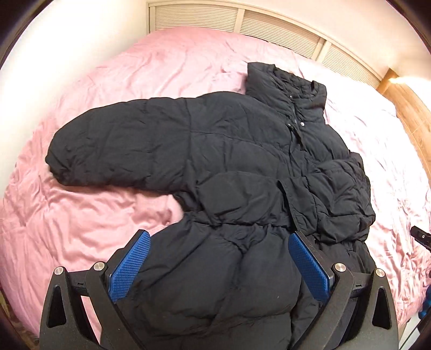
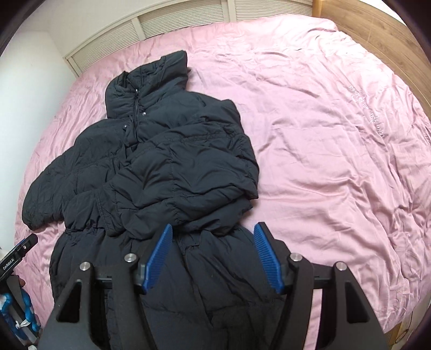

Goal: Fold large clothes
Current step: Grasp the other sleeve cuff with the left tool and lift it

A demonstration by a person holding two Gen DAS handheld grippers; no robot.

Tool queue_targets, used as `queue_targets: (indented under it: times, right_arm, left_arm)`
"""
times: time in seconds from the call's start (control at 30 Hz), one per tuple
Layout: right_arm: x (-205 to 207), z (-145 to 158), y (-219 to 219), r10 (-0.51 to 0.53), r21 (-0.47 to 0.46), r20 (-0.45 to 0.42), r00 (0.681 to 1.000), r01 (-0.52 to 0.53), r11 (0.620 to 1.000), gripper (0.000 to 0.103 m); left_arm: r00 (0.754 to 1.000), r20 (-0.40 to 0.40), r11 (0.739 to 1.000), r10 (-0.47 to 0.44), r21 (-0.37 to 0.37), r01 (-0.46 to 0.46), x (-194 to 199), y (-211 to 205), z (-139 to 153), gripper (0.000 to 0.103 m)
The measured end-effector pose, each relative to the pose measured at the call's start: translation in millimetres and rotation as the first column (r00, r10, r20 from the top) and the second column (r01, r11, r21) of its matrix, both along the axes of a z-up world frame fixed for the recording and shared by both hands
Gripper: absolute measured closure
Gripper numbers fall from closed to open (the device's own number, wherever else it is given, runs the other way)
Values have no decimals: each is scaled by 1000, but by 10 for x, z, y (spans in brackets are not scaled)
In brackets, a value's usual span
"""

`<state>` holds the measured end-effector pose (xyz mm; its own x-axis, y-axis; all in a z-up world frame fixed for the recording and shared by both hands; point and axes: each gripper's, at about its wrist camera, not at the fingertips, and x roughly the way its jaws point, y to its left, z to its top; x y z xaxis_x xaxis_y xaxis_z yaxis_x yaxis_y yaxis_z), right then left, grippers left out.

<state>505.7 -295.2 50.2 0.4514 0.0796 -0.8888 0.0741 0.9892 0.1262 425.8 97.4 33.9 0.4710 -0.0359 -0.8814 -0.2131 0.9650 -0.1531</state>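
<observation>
**Coat half folded, both grippers clear of it**

Coat (image 1: 242, 167) lies front up on the pink bed (image 1: 94, 228), collar (image 1: 285, 86) toward the far wall. One sleeve (image 2: 188, 172) is already folded across the chest; the other sleeve (image 1: 107, 150) is spread out flat to the side, on the left gripper's side.

Left gripper (image 1: 219, 261) hangs above the hem with its blue pads wide apart and nothing between them. Right gripper (image 2: 212, 258) is above the waist, jaws also apart and empty — the fabric seen between the pads lies below on the bed, not pinched.

Risks, as I judge them: the padding is thick and slippery, so a shallow pinch on the spread sleeve could slip free halfway across. The folded sleeve sits loose on a puffy chest, and dragging the body could tip it back off. The quilt underneath is soft and creased — it may bunch and pull along with the coat.

Slatted panels (image 1: 242, 24) run behind the bed, and a wooden frame (image 2: 377, 24) edges one side.
</observation>
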Motion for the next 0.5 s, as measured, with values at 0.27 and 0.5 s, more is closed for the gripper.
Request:
queue_targets:
  times: [0.27, 0.5]
  right_arm:
    - [-204, 813, -200, -95, -10, 100, 990, 97, 995, 41]
    - [-431, 1236, -450, -199, -35, 159, 967, 207, 978, 41]
  left_arm:
    - [988, 43, 986, 147, -86, -143, -507, 1058, 284, 2]
    - [964, 21, 946, 264, -198, -255, -781, 1892, 138, 2]
